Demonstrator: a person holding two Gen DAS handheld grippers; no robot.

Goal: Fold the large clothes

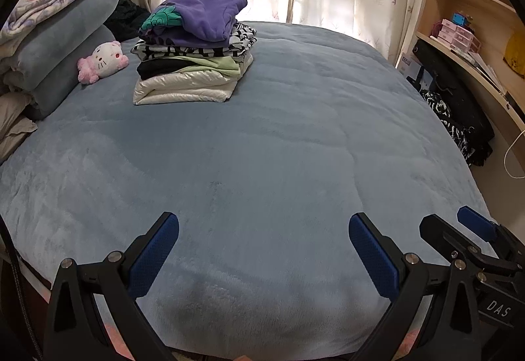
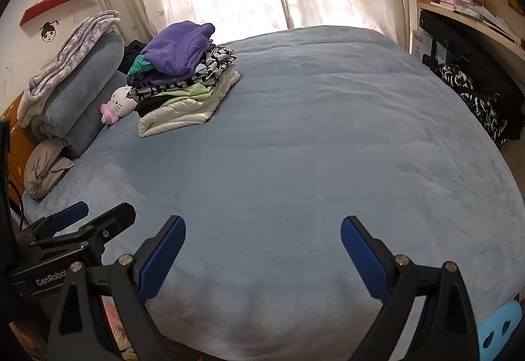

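From the left wrist view, the left hand-held gripper (image 1: 263, 244) hung over the near edge of the bed (image 1: 295, 148), its blue fingers (image 1: 154, 254) spread wide apart with nothing between them. The right hand-held gripper (image 1: 459, 230) sat just beside it, its jaws also apart and empty. A stack of folded clothes (image 1: 193, 46) stood on the far left part of the bed, close to the plush toy (image 1: 103, 61) and the pillows (image 1: 62, 43). No garment lay on the bare middle of the bed, so the moment looked like a gap between pieces: one fold finished, the next not begun. Dark patterned clothes (image 1: 456, 128) hung off the bed's right side, near the desk (image 1: 475, 66); fetching one of them seemed the likely next move, calling for a reach to the right.

From the right wrist view, the right hand-held gripper (image 2: 263, 244) was likewise wide apart and empty above the bed's (image 2: 328, 148) near edge. The stack (image 2: 183, 75) took only the far left corner, leaving broad open room for spreading a large garment. The patterned clothes (image 2: 475, 102) lay beyond the bed's right edge.
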